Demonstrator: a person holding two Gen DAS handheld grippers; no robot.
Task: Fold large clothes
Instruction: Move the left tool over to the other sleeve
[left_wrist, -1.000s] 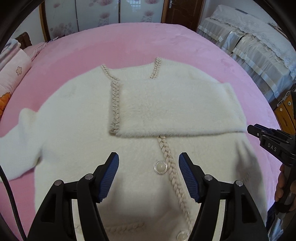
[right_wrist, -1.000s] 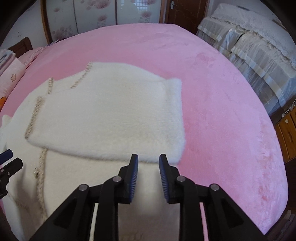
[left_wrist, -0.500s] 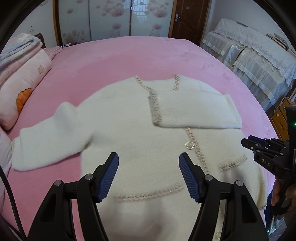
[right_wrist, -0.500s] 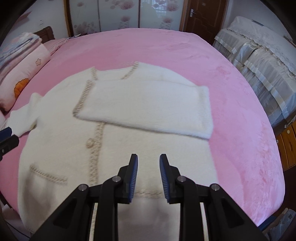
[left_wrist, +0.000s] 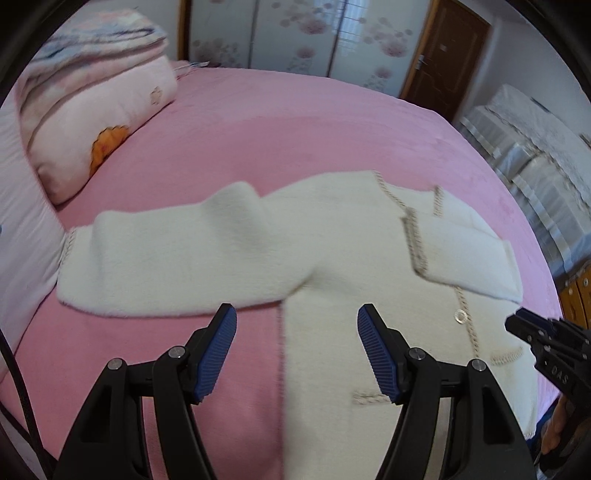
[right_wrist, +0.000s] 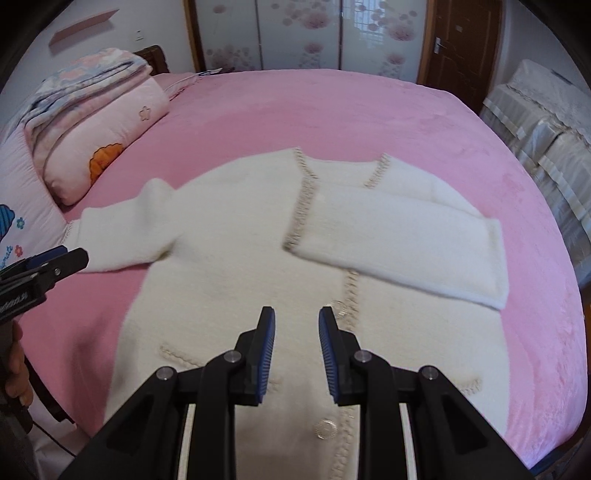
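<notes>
- Cardigan (right_wrist: 236, 266) lies flat, front up, on the pink bed (right_wrist: 332, 110); cream, fluffy knit with braided trim and round buttons down the placket
- One sleeve (right_wrist: 406, 243) is already folded across the chest; the other sleeve (left_wrist: 166, 266) lies straight out toward the pillows (left_wrist: 96, 122), cuff near the bed's edge
- Left gripper (left_wrist: 297, 354) hangs above the bed near that sleeve's underarm, fingers wide apart, nothing between them
- Right gripper (right_wrist: 297, 354) hangs over the lower placket, fingers only a little apart, empty, clear of the cloth
- Judgement on step: the outstretched sleeve is next to fold inward, then the body from the hem up
- Handling, judged: soft, limp, fairly thick; it will sag between hold points and drape rather than crease. Plush pile should grip the ribbed pads well, little risk of slipping
- Hold points, judged: pinch the sleeve near the cuff and again near the shoulder seam, taking both layers, so that it lifts as one strip
- Risks, judged: a pinch of pile alone may pull loose; dragging over the fleecy bed cover could skew the folded sleeve; keep fingers off the buttons
</notes>
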